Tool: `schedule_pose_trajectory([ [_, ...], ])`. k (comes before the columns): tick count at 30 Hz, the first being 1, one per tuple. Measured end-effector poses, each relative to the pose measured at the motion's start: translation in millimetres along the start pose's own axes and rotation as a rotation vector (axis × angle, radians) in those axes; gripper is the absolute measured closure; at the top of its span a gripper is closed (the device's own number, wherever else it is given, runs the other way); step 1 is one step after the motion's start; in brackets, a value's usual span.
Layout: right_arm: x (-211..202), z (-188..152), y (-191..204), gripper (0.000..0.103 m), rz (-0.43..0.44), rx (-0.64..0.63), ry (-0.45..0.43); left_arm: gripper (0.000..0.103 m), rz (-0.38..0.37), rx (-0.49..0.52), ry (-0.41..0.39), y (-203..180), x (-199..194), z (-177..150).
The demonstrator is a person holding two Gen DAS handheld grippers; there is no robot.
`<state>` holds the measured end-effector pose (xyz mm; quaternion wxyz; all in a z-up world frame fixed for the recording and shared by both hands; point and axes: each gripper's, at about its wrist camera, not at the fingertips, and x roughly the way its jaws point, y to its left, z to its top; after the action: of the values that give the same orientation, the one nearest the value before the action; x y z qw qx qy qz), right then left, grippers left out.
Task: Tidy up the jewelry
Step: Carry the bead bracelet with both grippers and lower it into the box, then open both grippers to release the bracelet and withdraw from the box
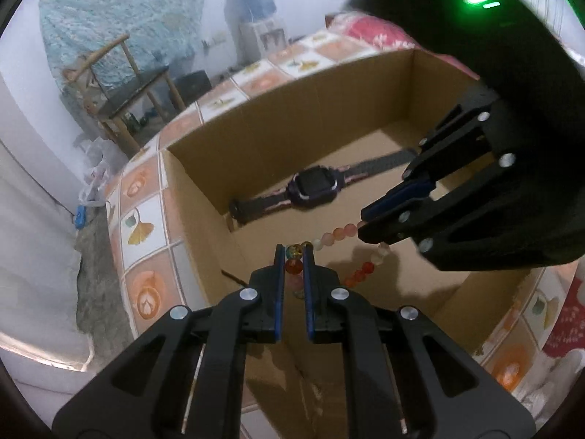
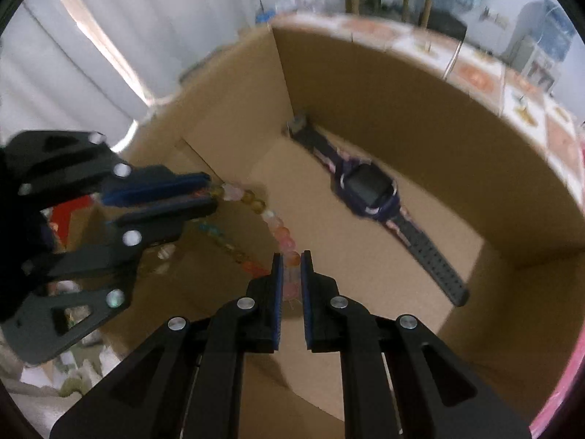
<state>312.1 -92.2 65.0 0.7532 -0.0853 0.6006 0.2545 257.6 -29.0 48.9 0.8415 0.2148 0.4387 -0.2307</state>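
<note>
A beaded bracelet point(image 1: 338, 234) of pink, orange and amber beads hangs stretched between my two grippers, above the inside of an open cardboard box point(image 1: 204, 190). My left gripper point(image 1: 293, 252) is shut on one end of it. My right gripper point(image 2: 291, 258) is shut on the other end of the bracelet point(image 2: 256, 201). In the left wrist view the right gripper point(image 1: 365, 225) comes in from the right. In the right wrist view the left gripper point(image 2: 212, 194) comes in from the left. A dark purple smartwatch point(image 1: 314, 186) lies flat on the box floor; it also shows in the right wrist view point(image 2: 369, 186).
The box point(image 2: 420, 117) stands on a tiled surface point(image 1: 142, 219) with orange and white squares. A wooden chair point(image 1: 120, 84) and a water dispenser point(image 1: 256, 18) stand beyond it. A red patterned cloth point(image 1: 369, 31) lies behind the box.
</note>
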Motion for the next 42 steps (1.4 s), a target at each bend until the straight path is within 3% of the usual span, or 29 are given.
schedule_pose_trajectory([
  [4, 15, 5, -3, 0.093, 0.006, 0.018, 0.074, 0.094, 0.012, 0.013, 0.029, -3, 2, 0],
  [6, 13, 6, -2, 0.092, -0.005, 0.011, 0.062, 0.094, 0.006, 0.007, 0.029, -4, -2, 0],
  [9, 8, 4, -3, 0.081, -0.007, 0.020, 0.040, 0.094, 0.009, 0.006, 0.035, -2, -3, -1],
  [12, -7, -4, -2, 0.079, -0.003, 0.028, -0.006, 0.094, 0.007, 0.010, 0.038, -4, -7, -3],
  [18, -63, -53, -16, 0.078, 0.048, 0.077, -0.146, 0.094, -0.004, 0.039, 0.039, -13, -14, -14],
  [25, -54, -104, -41, 0.072, 0.081, 0.138, -0.092, 0.094, -0.063, -0.004, 0.036, -9, -19, -19],
  [27, -51, -105, -49, 0.071, 0.123, 0.170, -0.106, 0.094, -0.063, -0.003, 0.036, -10, -20, -21],
  [30, -50, -105, -48, 0.071, 0.136, 0.156, -0.122, 0.094, -0.137, -0.022, 0.055, -11, -22, -23],
  [34, -49, -106, -44, 0.071, 0.152, 0.138, -0.132, 0.094, -0.111, -0.027, 0.049, -12, -26, -29],
  [42, -50, -107, -43, 0.070, 0.167, 0.074, -0.146, 0.094, -0.146, -0.059, 0.053, -15, -37, -40],
])
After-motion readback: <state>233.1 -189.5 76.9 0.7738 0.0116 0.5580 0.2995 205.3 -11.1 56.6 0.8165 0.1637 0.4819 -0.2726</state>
